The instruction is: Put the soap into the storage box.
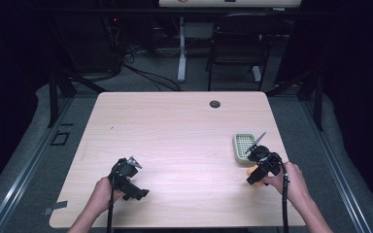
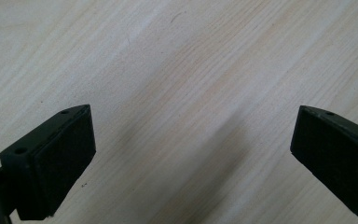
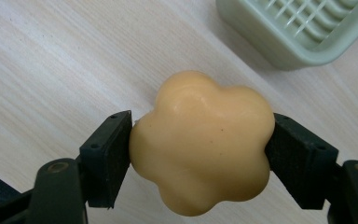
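A yellow-orange flower-shaped soap [image 3: 203, 142] sits between the two black jaws of my right gripper [image 3: 200, 144], which press on both its sides just above the table. From above, that gripper [image 1: 262, 162] is at the table's right, with the soap [image 1: 252, 172] peeking out beneath it. Just beyond it lies a pale green slotted soap dish [image 1: 243, 145], whose corner [image 3: 298, 32] is at the top right of the right gripper view. My left gripper [image 1: 126, 175] rests at the front left, jaws wide apart over bare wood [image 2: 191, 154].
The light wooden table [image 1: 175, 131] has a round cable grommet [image 1: 215, 104] near its far edge. A black chair [image 1: 238, 43] and a desk leg [image 1: 181, 48] stand on the floor behind the table. Dark curtains hang on both sides.
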Demonstrator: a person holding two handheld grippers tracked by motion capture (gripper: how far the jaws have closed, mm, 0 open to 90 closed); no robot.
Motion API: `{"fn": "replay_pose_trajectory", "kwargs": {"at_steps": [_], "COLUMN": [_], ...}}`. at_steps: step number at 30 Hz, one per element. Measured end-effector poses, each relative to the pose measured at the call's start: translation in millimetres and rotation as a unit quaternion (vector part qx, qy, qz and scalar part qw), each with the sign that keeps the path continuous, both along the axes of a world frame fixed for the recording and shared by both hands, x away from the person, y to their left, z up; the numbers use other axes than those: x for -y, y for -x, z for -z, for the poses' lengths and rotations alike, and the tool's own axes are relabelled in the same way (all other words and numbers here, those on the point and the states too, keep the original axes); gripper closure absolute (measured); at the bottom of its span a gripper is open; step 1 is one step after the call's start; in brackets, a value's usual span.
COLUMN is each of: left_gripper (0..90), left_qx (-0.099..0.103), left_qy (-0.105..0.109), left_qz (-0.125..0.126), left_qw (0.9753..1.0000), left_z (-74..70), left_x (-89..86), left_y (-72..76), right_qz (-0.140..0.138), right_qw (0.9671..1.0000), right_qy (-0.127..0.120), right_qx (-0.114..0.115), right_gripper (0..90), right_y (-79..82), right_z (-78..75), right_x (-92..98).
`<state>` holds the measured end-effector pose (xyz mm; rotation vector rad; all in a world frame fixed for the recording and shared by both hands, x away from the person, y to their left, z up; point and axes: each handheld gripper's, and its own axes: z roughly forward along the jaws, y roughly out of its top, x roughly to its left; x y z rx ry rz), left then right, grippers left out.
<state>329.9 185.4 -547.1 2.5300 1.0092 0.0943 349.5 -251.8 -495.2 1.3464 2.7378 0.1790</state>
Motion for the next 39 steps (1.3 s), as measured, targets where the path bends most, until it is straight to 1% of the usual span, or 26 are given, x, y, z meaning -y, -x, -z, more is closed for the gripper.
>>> {"fn": "replay_pose_trajectory", "kwargs": {"at_steps": [1,2,5,6,7,8,13,14,15,17,19,20,23,24,25,26,28,29,30,31,34,35,36,39], "left_gripper": [0.0,0.0,0.0,0.0,0.0,0.0,0.0,0.0,0.0,0.0,0.0,0.0,0.0,0.0,0.0,0.0,0.0,0.0,0.0,0.0,0.0,0.0,0.0,0.0], "left_qx": [0.000,0.000,0.000,0.000,0.000,0.000,0.000,0.000,-0.001,-0.001,-0.001,-0.001,-0.001,-0.002,-0.002,-0.001,-0.001,-0.001,-0.002,-0.002,-0.002,-0.002,-0.002,-0.002], "left_qy": [0.000,0.000,0.000,0.000,0.000,0.000,0.001,0.001,0.001,0.001,0.001,0.002,0.001,0.001,0.001,0.002,0.001,0.001,0.001,0.002,0.001,0.002,0.001,0.001], "left_qz": [0.000,0.000,0.001,0.000,0.001,0.001,0.002,0.001,0.001,0.001,0.001,0.001,0.001,0.001,0.001,0.001,0.001,0.001,0.001,0.001,0.001,0.001,0.001,0.001], "left_qw": [1.0000,1.0000,1.0000,1.0000,1.0000,1.0000,1.0000,1.0000,1.0000,1.0000,1.0000,1.0000,1.0000,1.0000,1.0000,1.0000,1.0000,1.0000,1.0000,1.0000,1.0000,1.0000,1.0000,1.0000], "left_z": [0.0,-0.1,0.0,0.0,0.0,-0.1,0.0,0.0,0.0,0.0,0.0,0.1,0.0,0.1,0.1,0.2,0.0,0.0,0.1,0.1,0.1,0.1,0.2,0.2], "left_x": [0.0,0.1,0.0,0.0,0.0,-0.2,-0.4,-0.2,-0.1,0.1,0.0,0.0,0.0,0.1,0.1,0.0,0.1,0.1,0.2,0.1,0.0,0.0,0.0,0.1], "left_y": [0.0,0.1,0.1,0.1,0.1,0.1,0.0,0.1,0.1,0.1,0.1,0.1,0.2,0.3,0.2,0.1,0.3,0.3,0.3,0.2,0.2,0.2,0.1,0.1], "right_qz": [0.002,-0.001,-0.002,-0.011,-0.011,-0.003,-0.005,-0.011,-0.007,-0.010,-0.007,-0.009,-0.009,-0.004,-0.001,-0.005,-0.004,-0.007,-0.006,-0.007,-0.002,0.003,-0.003,-0.004], "right_qw": [1.0000,1.0000,1.0000,0.9999,0.9999,1.0000,1.0000,0.9999,0.9999,0.9999,0.9999,0.9999,0.9999,0.9999,0.9998,0.9999,0.9999,0.9999,0.9999,1.0000,0.9999,0.9998,0.9999,0.9999], "right_qy": [-0.003,-0.002,-0.005,0.005,0.005,-0.005,-0.004,-0.001,-0.005,-0.001,-0.006,-0.004,-0.007,-0.009,-0.011,-0.008,-0.009,-0.005,-0.007,-0.003,-0.009,-0.016,-0.009,-0.004], "right_qx": [0.006,0.002,0.006,-0.001,-0.001,0.006,0.005,0.003,0.007,0.004,0.007,0.005,0.011,0.010,0.016,0.009,0.009,0.008,0.006,0.006,0.009,0.012,0.011,0.010], "right_gripper": [26.6,26.6,26.6,26.6,26.6,26.6,26.6,26.6,26.6,26.6,26.6,26.6,26.6,26.6,26.6,26.6,26.6,26.6,26.6,26.7,26.6,26.6,26.6,26.6], "right_y": [-0.5,-1.6,-4.4,-7.6,-7.6,-7.2,-11.8,-13.3,-13.6,-15.3,-16.7,-17.6,-20.1,-20.2,-20.9,-23.1,-23.7,-25.0,-25.8,-26.8,-29.4,-29.5,-31.3,-34.5], "right_z": [-0.1,-1.7,-4.1,-7.1,-7.1,-5.7,-7.7,-9.0,-8.9,-10.7,-11.3,-12.3,-13.6,-13.9,-13.5,-14.8,-14.7,-15.1,-15.2,-15.7,-16.8,-16.5,-18.4,-22.0], "right_x": [-1.0,-1.4,-3.9,-5.4,-5.4,-6.4,-10.6,-11.0,-11.7,-12.4,-12.6,-12.6,-12.4,-12.9,-13.4,-13.5,-13.7,-13.7,-13.9,-14.0,-14.7,-15.1,-14.7,-15.3]}}
